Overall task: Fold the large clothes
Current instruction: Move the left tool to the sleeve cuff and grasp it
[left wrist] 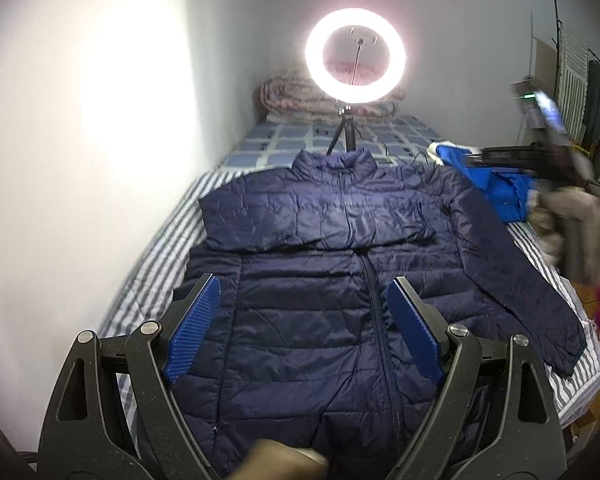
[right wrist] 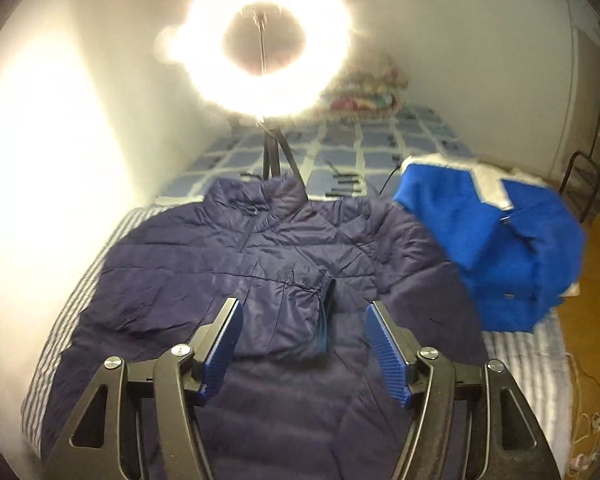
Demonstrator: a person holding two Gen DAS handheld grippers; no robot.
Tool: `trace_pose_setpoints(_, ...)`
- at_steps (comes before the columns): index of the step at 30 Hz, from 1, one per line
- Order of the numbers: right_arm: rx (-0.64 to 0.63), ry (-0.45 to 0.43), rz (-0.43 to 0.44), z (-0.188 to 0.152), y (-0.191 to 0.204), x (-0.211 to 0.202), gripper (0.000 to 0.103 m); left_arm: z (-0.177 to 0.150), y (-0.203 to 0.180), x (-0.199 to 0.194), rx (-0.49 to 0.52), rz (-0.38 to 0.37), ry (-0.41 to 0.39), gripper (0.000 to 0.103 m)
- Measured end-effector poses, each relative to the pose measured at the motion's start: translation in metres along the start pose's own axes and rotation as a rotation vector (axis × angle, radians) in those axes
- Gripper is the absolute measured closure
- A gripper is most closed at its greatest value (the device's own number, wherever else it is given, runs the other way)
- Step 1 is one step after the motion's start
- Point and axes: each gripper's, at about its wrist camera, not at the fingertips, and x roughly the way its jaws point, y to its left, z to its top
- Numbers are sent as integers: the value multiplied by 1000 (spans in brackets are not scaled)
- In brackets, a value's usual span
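Note:
A navy quilted jacket lies front up on the striped bed, zip closed, collar toward the ring light. Its left sleeve is folded across the chest; the cuff shows in the right wrist view. The other sleeve stretches out to the right. My left gripper is open and empty above the jacket's lower body. My right gripper is open and empty above the folded sleeve cuff on the jacket; it also shows blurred in the left wrist view, held in a gloved hand.
A bright blue garment lies bunched at the jacket's right shoulder; it also shows in the left wrist view. A ring light on a tripod stands behind the collar. A rolled quilt lies at the bed's head. The bed's edge runs along the right.

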Motion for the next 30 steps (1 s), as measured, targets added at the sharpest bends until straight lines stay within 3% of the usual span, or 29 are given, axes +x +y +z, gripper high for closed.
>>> trace_pose_setpoints(3,6,-23,-6,-18,-2,-54,32,1,-11,-5,25,-16,-20,15)
trace_pose_setpoints(8,-3,-61,-100,-64,-16,-137,23,-3,-36,-8,86,-95,-32,15)
trace_pose_setpoints(13,87,-74,-215,-119,-51,-195,22,-11,-73,-7,127,-307,5,15)
trace_pose_setpoints(16,178,-58,-248,-147,-82,-212,22,-18,-104,-9,140,-430,33,15)
trace_pose_setpoints(19,250,-48,-285,-168,-109,-222,22,-29,-147,-10,220,-500,73,15)
trace_pose_setpoints(23,251,-60,-396,-183,-130,-230,22,-47,-201,-13,315,-588,130,21)
trace_pose_setpoints(26,287,-49,-412,-195,-149,-234,22,-63,-243,-11,393,-634,172,23)
trace_pose_setpoints(30,298,-8,-469,-205,-168,-231,22,-87,-305,4,450,-728,295,23)
